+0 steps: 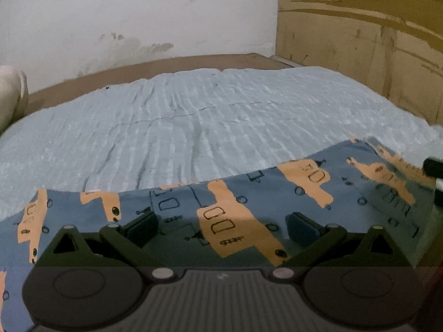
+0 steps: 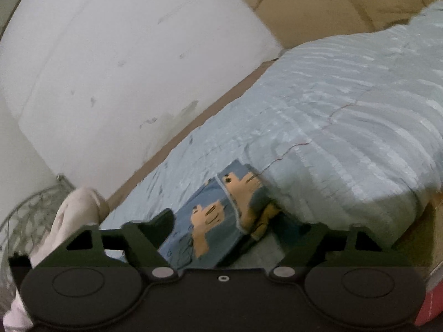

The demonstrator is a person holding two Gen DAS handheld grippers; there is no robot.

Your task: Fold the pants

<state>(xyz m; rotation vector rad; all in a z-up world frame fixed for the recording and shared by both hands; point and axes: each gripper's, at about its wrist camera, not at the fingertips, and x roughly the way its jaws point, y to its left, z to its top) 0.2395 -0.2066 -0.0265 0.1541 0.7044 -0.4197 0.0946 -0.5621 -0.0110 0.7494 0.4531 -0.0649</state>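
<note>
pants (image 1: 229, 221): soft blue knit, orange truck print, flat along near edge of ribbed pale-blue quilt (image 1: 207, 116) | left gripper (image 1: 221, 227): jaws spread above the cloth | right gripper (image 2: 235, 235): jaws apart (a folded hem stands between them; contact unclear)

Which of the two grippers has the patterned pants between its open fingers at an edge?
The right gripper: the blue orange-printed pants edge lies between its fingers. The left gripper hovers over flat fabric.

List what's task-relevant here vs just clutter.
Job:
blue cotton pants with orange truck print
left gripper, open above them
right gripper, open
pale blue ribbed bedspread

Lying about:
cream cloth bundle
wire basket
cardboard panels
</note>
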